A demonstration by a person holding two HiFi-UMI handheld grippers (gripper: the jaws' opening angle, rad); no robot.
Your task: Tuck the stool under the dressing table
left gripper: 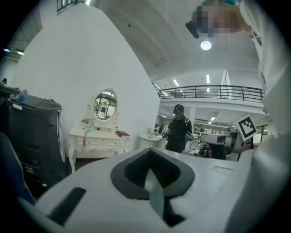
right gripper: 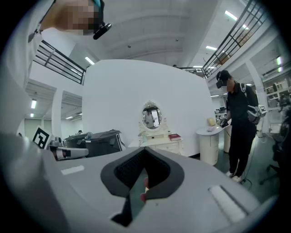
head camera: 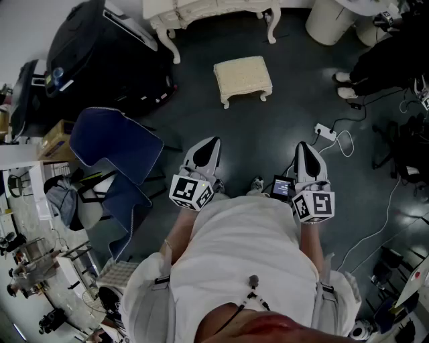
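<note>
A cream padded stool (head camera: 243,78) stands on the dark floor, apart from the white dressing table (head camera: 201,13) at the top of the head view. The table, with its oval mirror, also shows in the left gripper view (left gripper: 97,141) and the right gripper view (right gripper: 159,141). My left gripper (head camera: 209,144) and right gripper (head camera: 303,149) are held side by side near my chest, well short of the stool. Both are shut with nothing between their jaws. The stool is hidden in both gripper views.
A blue chair (head camera: 110,144) and a black case (head camera: 94,53) stand at the left. A power strip with white cables (head camera: 328,132) lies on the floor at the right. A person in black (right gripper: 238,123) stands by a round white side table (right gripper: 211,143).
</note>
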